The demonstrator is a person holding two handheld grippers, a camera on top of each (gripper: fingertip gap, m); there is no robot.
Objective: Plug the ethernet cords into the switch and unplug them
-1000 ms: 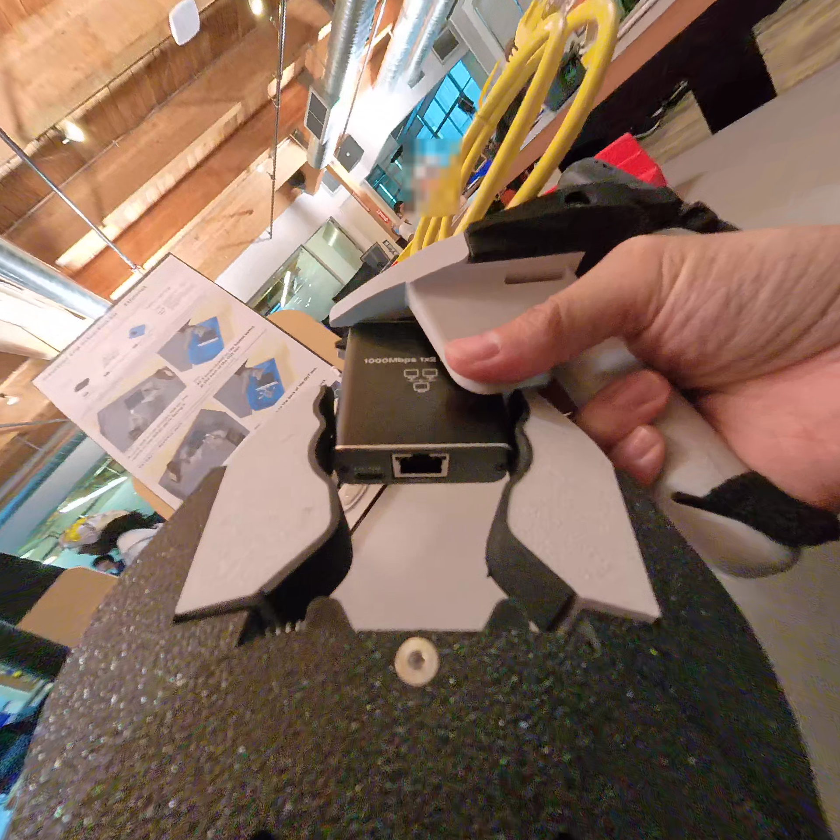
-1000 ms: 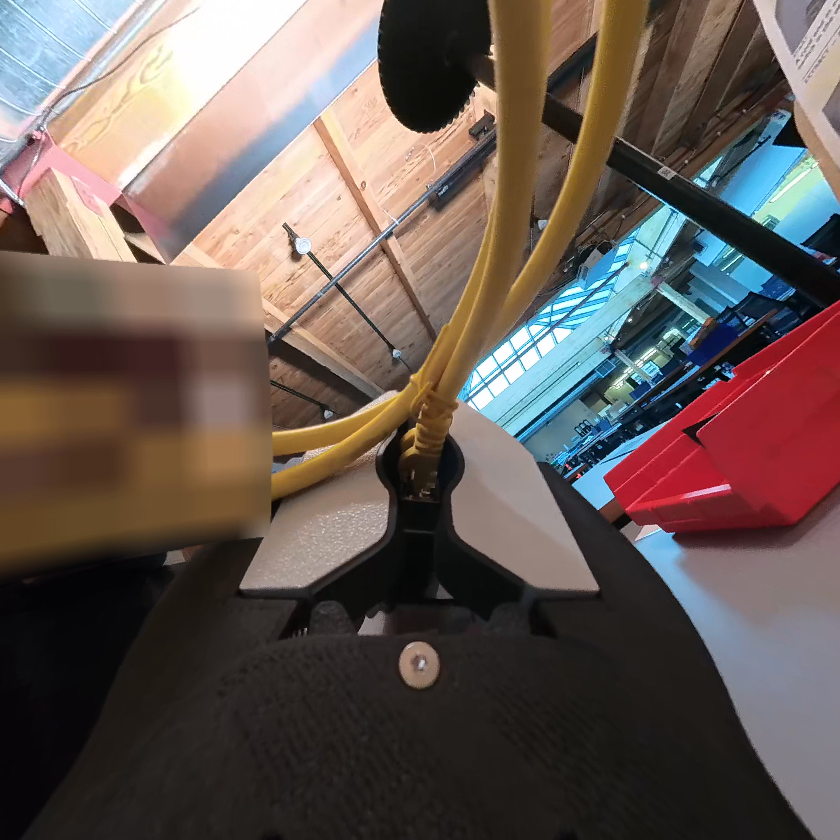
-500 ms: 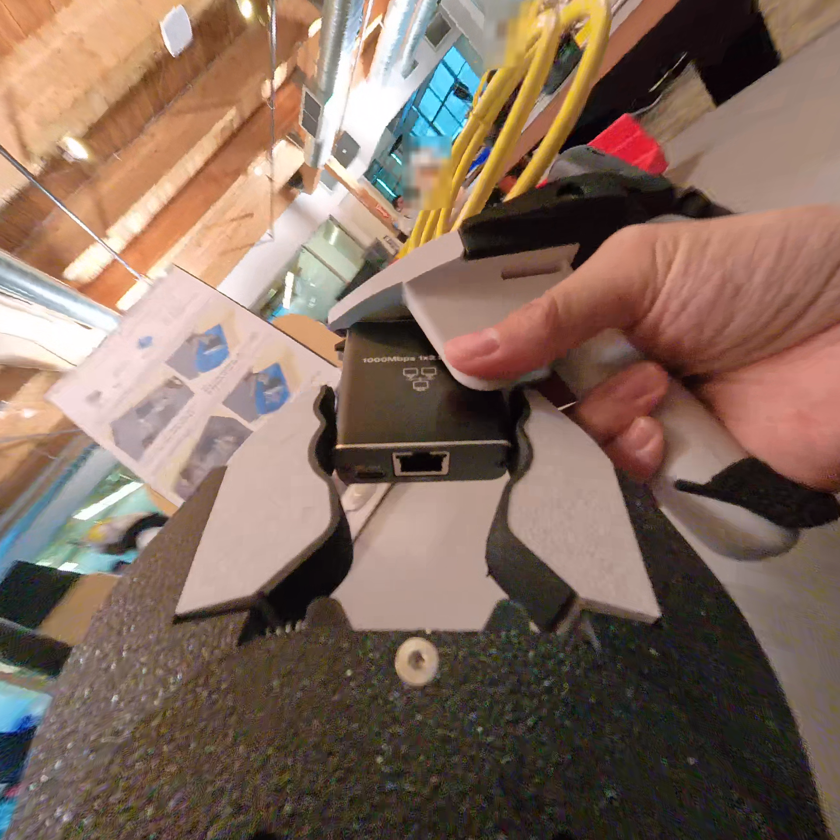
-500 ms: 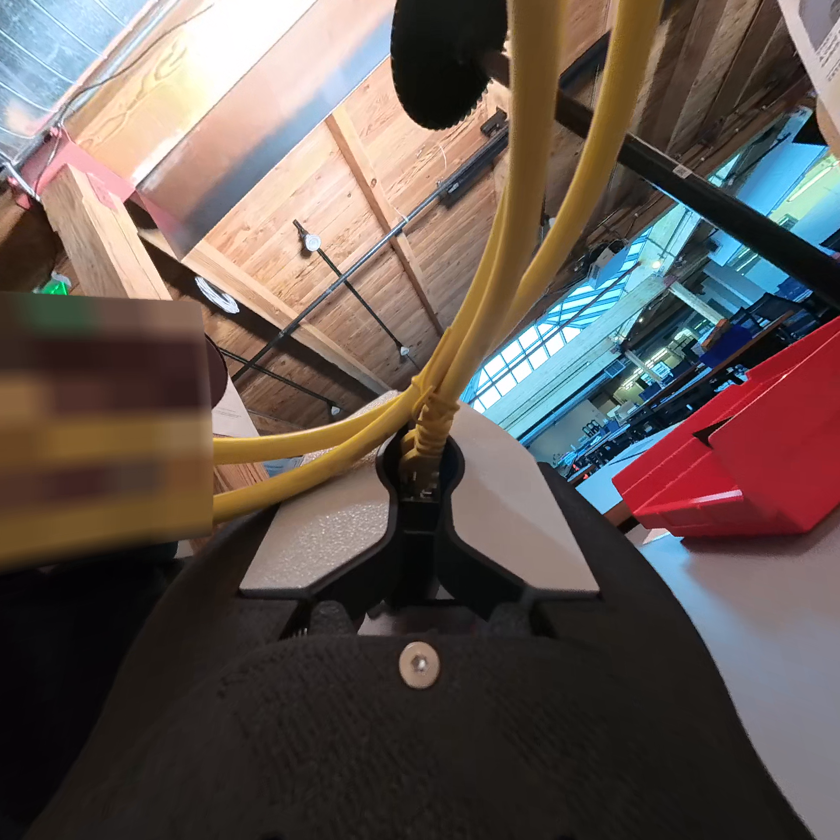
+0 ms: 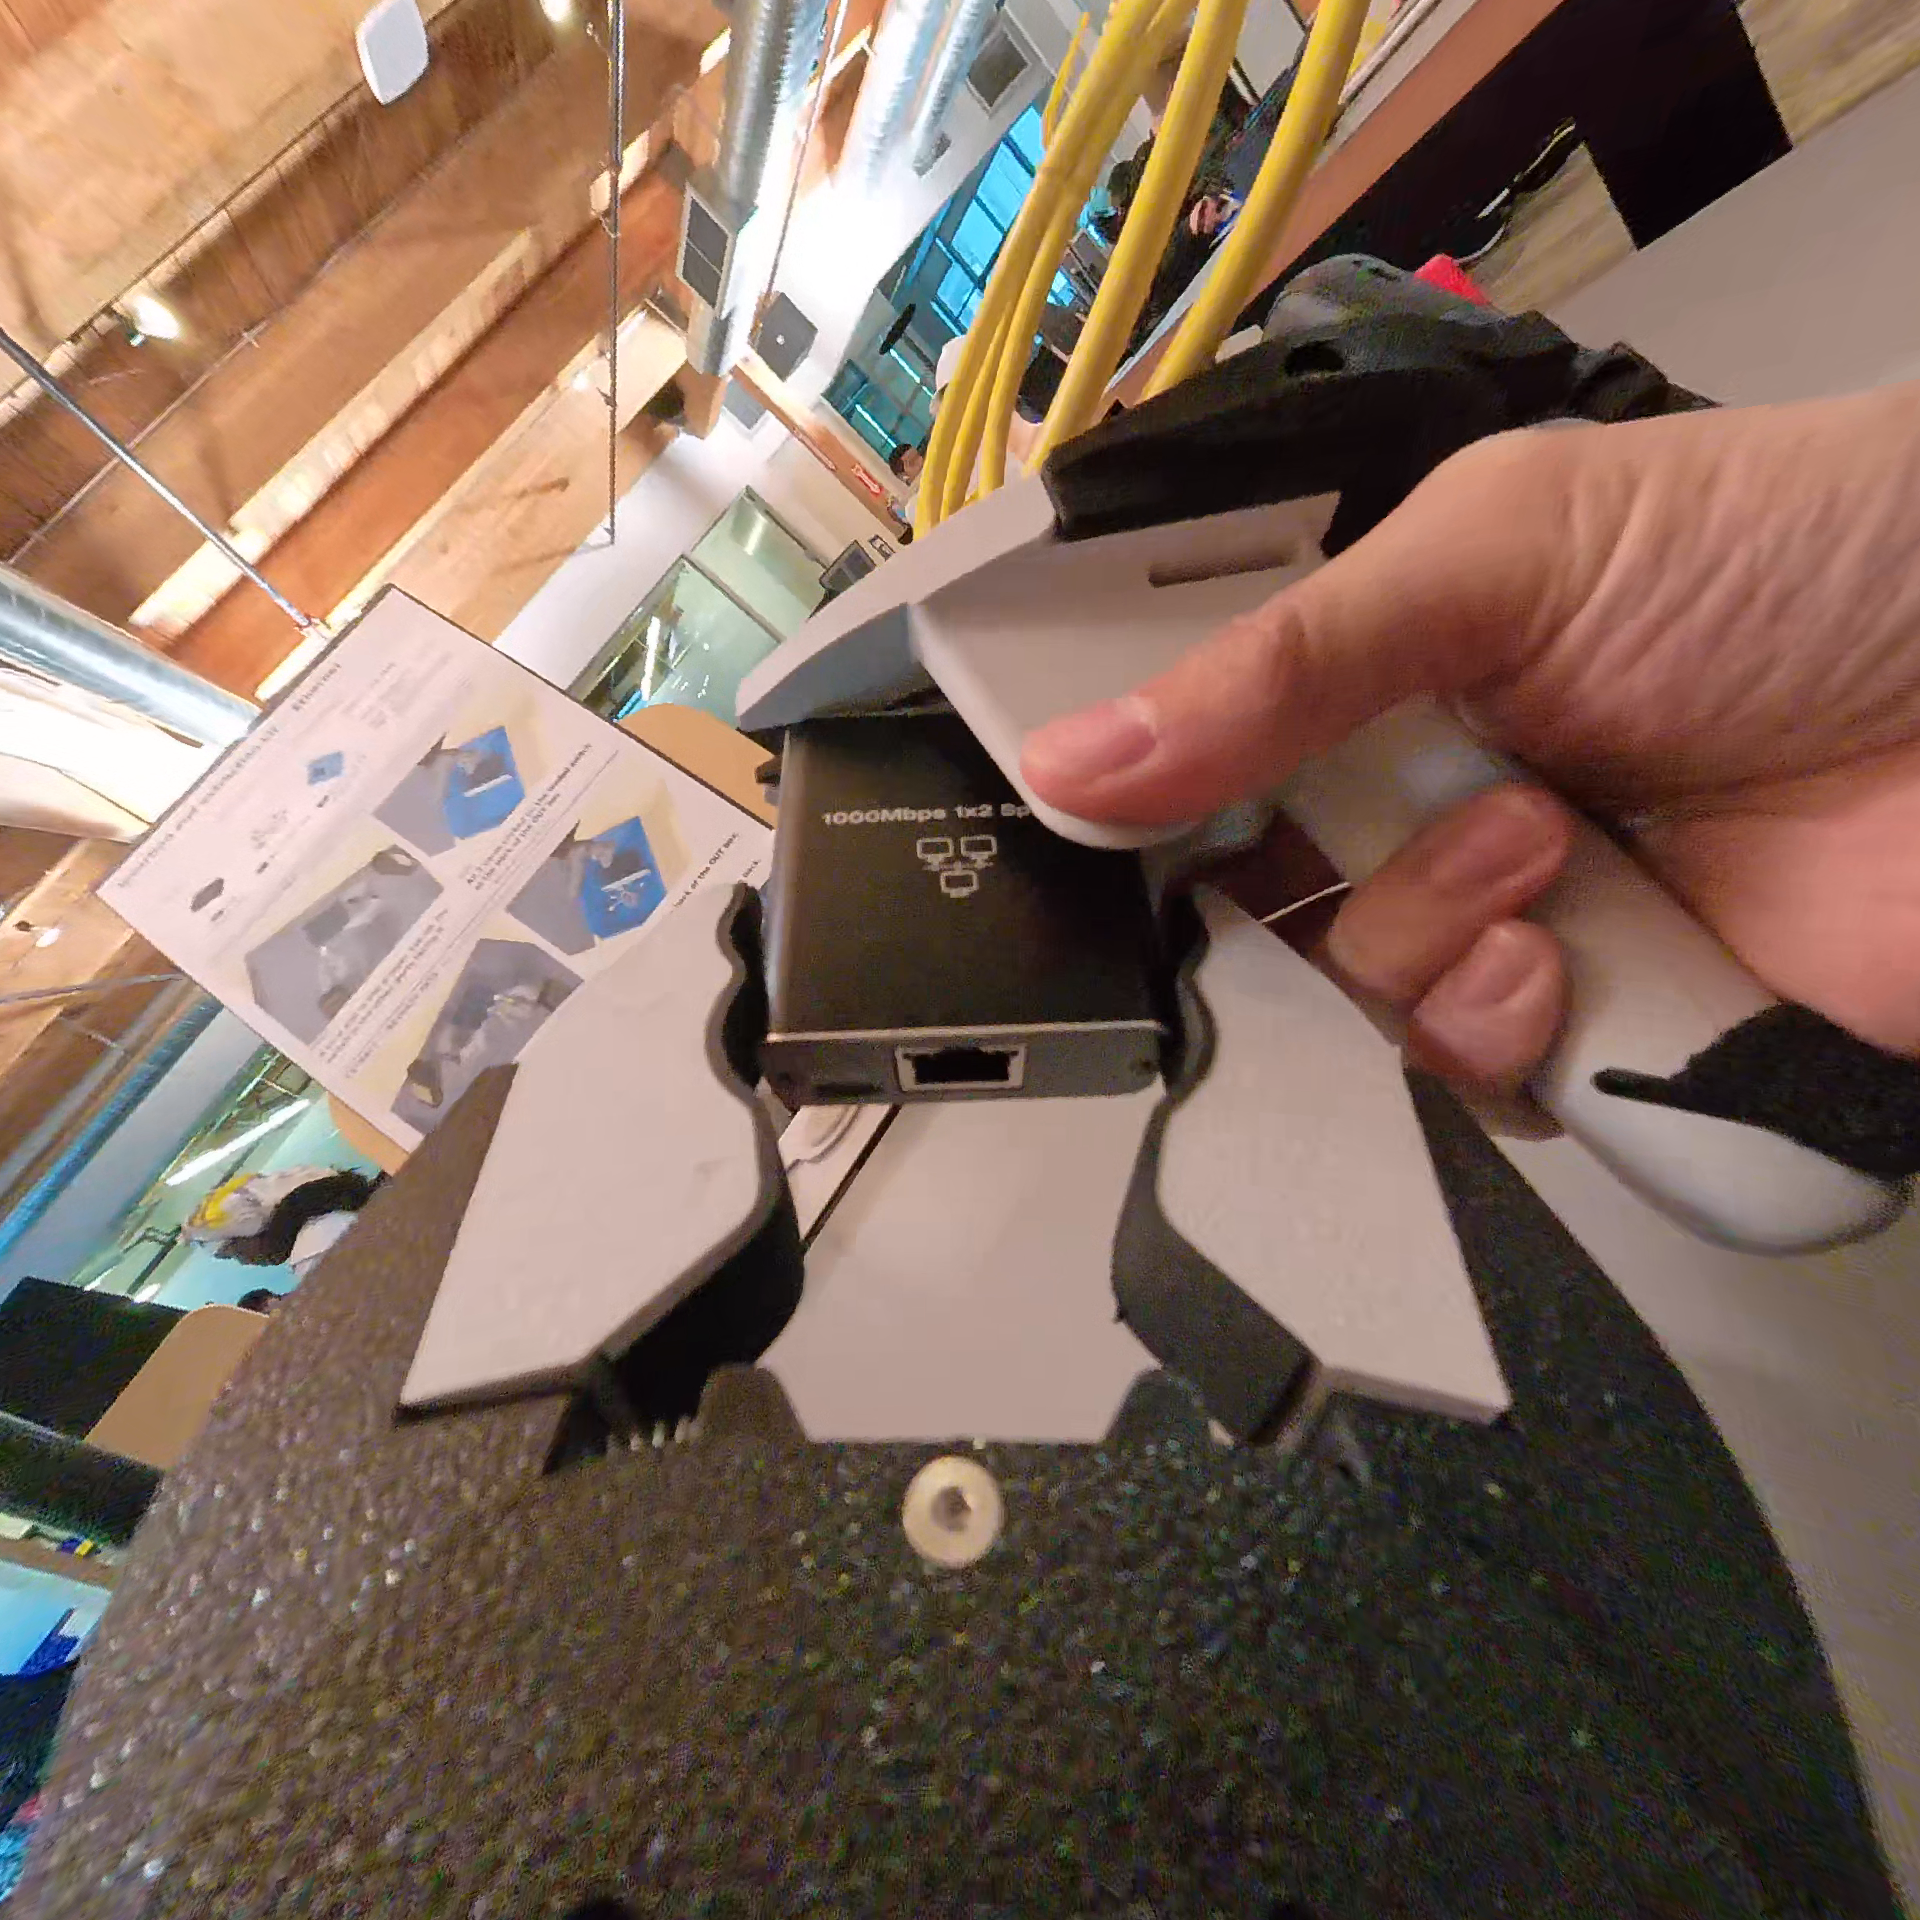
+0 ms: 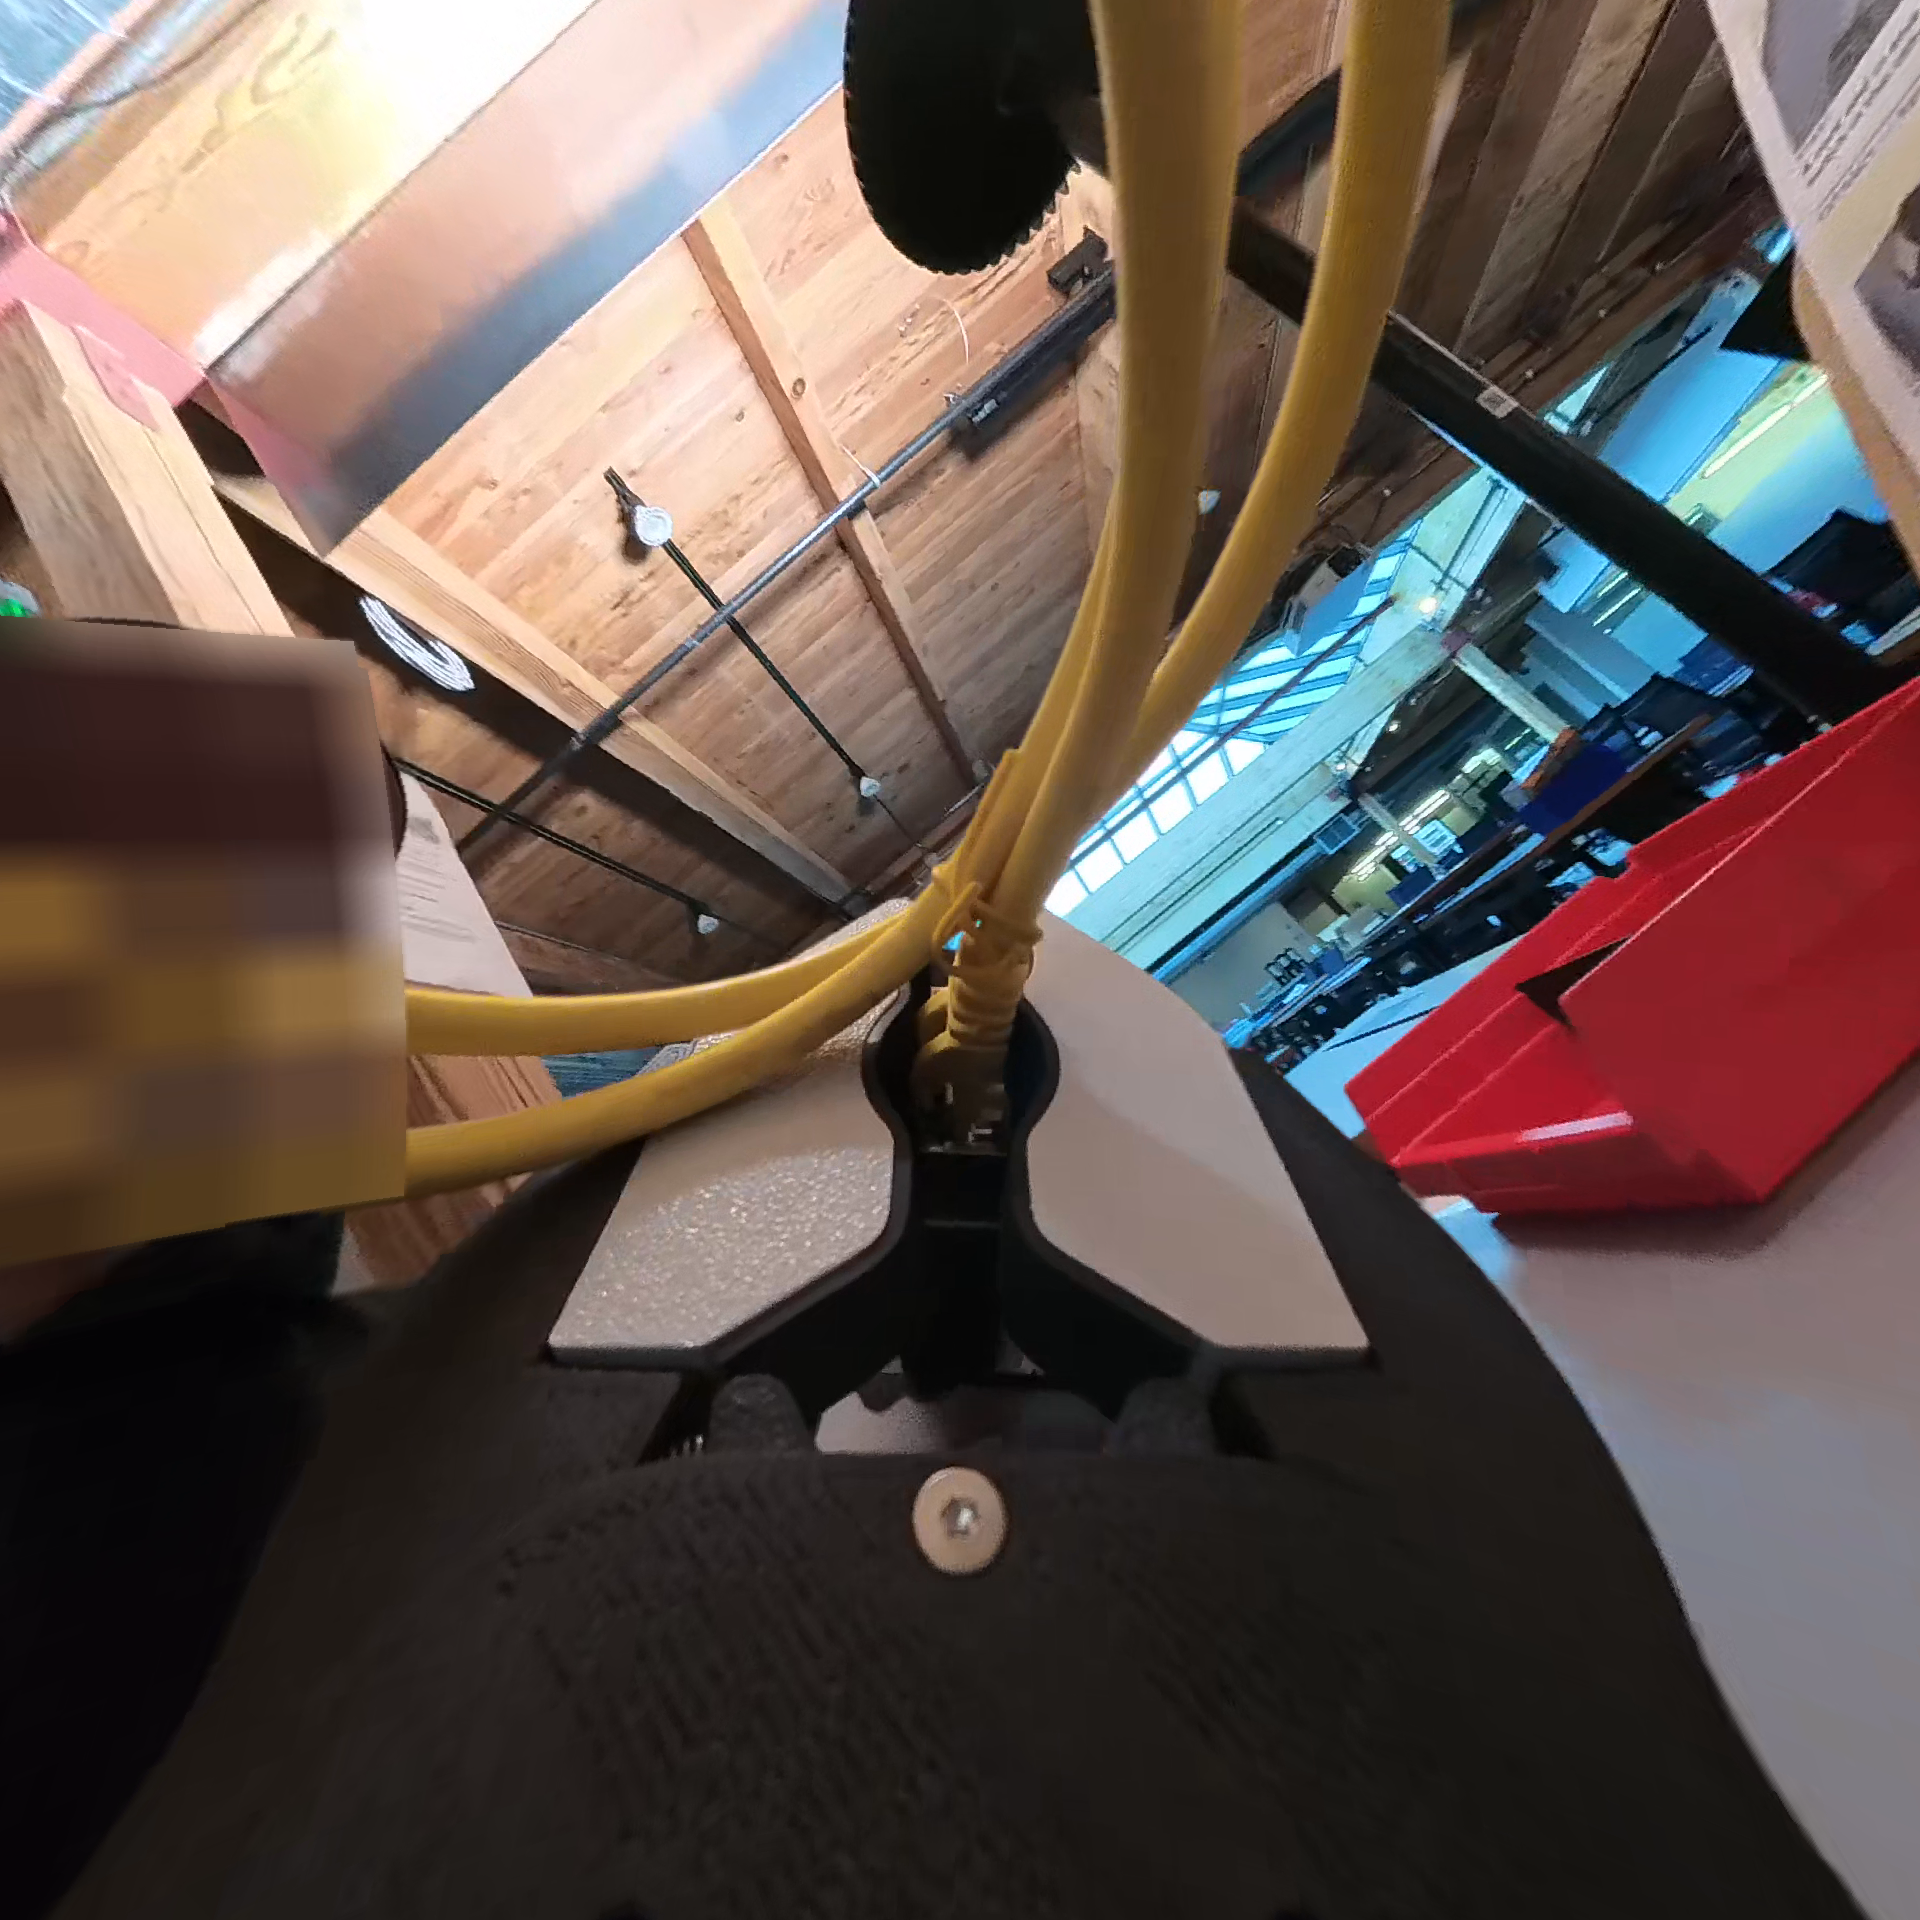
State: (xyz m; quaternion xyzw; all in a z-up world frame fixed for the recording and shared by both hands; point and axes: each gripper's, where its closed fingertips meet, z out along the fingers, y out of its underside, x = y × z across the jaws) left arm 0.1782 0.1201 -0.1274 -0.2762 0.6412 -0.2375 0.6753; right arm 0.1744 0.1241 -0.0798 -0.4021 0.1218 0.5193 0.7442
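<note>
My left gripper [image 5: 961, 987] is shut on a small black switch [image 5: 935, 935] and holds it up, its near face with one empty port [image 5: 961, 1067] toward the camera. The right gripper's grey fingers [image 5: 1039, 665] reach over the switch's far end, held by a bare hand [image 5: 1621, 707]. In the right wrist view my right gripper [image 6: 966, 1091] is shut on a yellow ethernet plug [image 6: 971, 1049]. Several yellow cords [image 6: 1122, 644] loop up from it; they also show in the left wrist view [image 5: 1081, 270]. The switch's far ports are hidden.
A printed instruction sheet [image 5: 416, 852] stands behind the switch at left. Red bins [image 6: 1704, 1039] sit on the grey table [image 6: 1766, 1455] at right. A black toothed disc [image 6: 956, 125] hangs overhead. Wooden ceiling and pipes fill the background.
Both grippers have tilted slightly while keeping their holds. In the right wrist view the red bins and ceiling have drifted, and the cords sway a little.
</note>
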